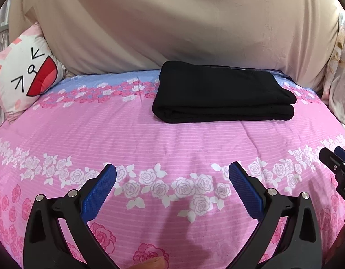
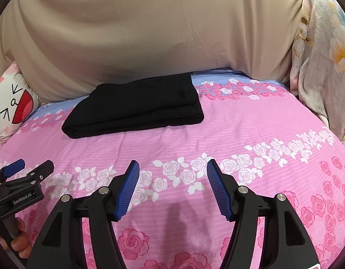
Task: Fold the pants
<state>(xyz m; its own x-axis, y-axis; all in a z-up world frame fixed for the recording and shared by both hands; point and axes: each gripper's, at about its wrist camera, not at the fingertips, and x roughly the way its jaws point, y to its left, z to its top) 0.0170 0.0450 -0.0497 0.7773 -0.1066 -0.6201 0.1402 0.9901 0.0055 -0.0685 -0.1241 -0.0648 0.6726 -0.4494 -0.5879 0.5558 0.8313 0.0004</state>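
Observation:
Black pants [image 1: 221, 94] lie folded into a neat rectangle on the pink floral bedsheet [image 1: 150, 139], near the far edge of the bed; they also show in the right wrist view [image 2: 136, 105]. My left gripper [image 1: 172, 179] is open and empty, held over the sheet well in front of the pants. My right gripper [image 2: 173, 174] is open and empty too, also in front of the pants and to their right. The right gripper shows at the right edge of the left wrist view [image 1: 336, 163], and the left gripper at the left edge of the right wrist view [image 2: 26, 170].
A beige fabric backdrop [image 1: 172, 27] rises behind the bed. A cartoon cat pillow [image 1: 26, 71] leans at the back left. A pale flowered blanket [image 2: 320, 56] hangs at the back right.

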